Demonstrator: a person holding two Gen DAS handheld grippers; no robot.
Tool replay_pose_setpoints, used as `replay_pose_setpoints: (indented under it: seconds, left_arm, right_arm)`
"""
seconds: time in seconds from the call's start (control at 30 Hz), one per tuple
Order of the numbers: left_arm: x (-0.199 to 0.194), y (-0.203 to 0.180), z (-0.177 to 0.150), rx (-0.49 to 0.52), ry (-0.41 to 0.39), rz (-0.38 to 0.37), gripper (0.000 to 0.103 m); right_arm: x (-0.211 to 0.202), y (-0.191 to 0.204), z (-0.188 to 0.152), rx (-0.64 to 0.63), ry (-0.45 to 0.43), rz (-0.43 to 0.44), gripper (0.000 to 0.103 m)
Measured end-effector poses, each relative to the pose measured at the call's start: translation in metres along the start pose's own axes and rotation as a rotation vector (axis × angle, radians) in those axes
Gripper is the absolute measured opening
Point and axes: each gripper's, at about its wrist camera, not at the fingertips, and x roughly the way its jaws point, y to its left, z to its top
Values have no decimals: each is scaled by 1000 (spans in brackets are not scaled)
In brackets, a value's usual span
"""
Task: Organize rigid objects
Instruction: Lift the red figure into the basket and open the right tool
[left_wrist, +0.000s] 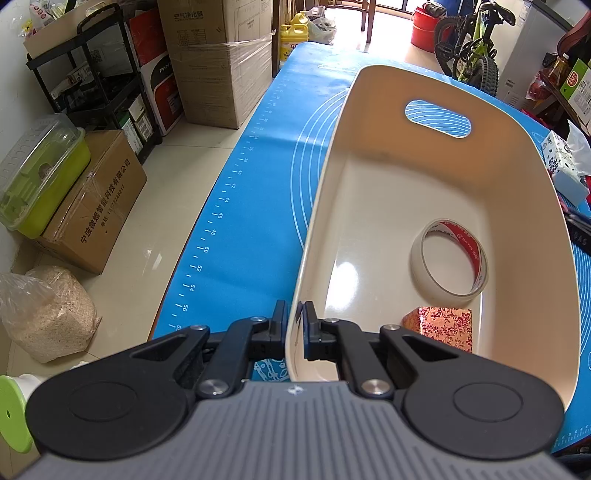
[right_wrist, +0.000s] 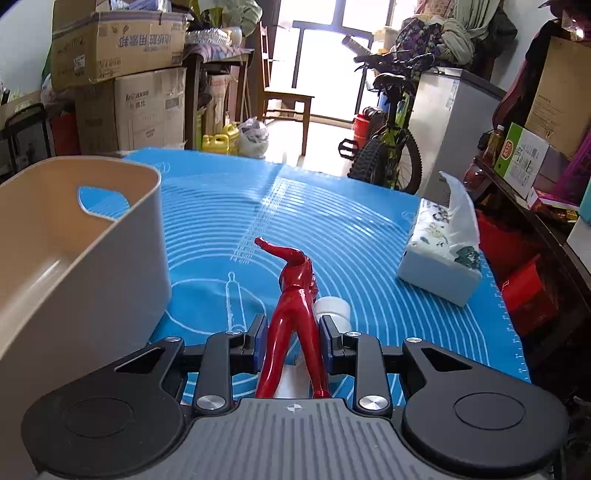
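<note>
The left tongs (left_wrist: 294, 325) are pinching the near wall of the cream plastic bin (left_wrist: 517, 206), one finger outside and one inside the rim, closed tight on it. Ahead of those tongs and to their right, inside the bin, a roll of clear tape (left_wrist: 448, 258) with a red-printed core is lying on the bin floor. Nearer the tongs, just right of them, a red floral-patterned box (left_wrist: 443, 326) is sitting against the tape roll.

The right tongs (right_wrist: 291, 339) are gripping a glossy red figurine (right_wrist: 297, 295) by its two legs, the body pointing away from the tongs and one arm reaching out to the upper left. The figurine is being held over the blue silicone mat (right_wrist: 332, 221) covering the desk. Just beyond the right finger, a small white cylinder (right_wrist: 332, 308) is showing behind the figurine; it may be a bottle cap, though most of it is hidden. The bin is standing to the left of these tongs, its handle cut-out (right_wrist: 101, 203) facing them. Farther ahead on the right, a tissue box (right_wrist: 439, 254) is resting on the mat with a tissue sticking up.
</note>
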Motion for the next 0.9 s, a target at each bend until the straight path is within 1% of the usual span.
replay_pose_setpoints:
  seconds: [0.17,0.33,0.47,0.57,0.67,0.77,0.9]
  left_arm:
    - [0,0,0,-1,0,0,10]
    - [0,0,0,-1,0,0,10]
    - [0,0,0,0,0,0,10]
    - [0,0,0,0,0,0,10]
    - [0,0,0,1,0,0,10]
    - [0,0,0,2,-1,0,10]
    - [0,0,0,2,-1,3,10]
  right_arm:
    - [-18,-1,8,14,-57,0,38]
    - [-48,-2,24,43,-146,19,38]
    - [-79,5,37,64,-219,73,38]
    - [-96,20,45,54,-247,137,38]
    - [-106,42,49,32,-237,206,38]
    - [-107,69,48,-10,-197,277,38]
    - [-107,111,39,-99,-141,343,38]
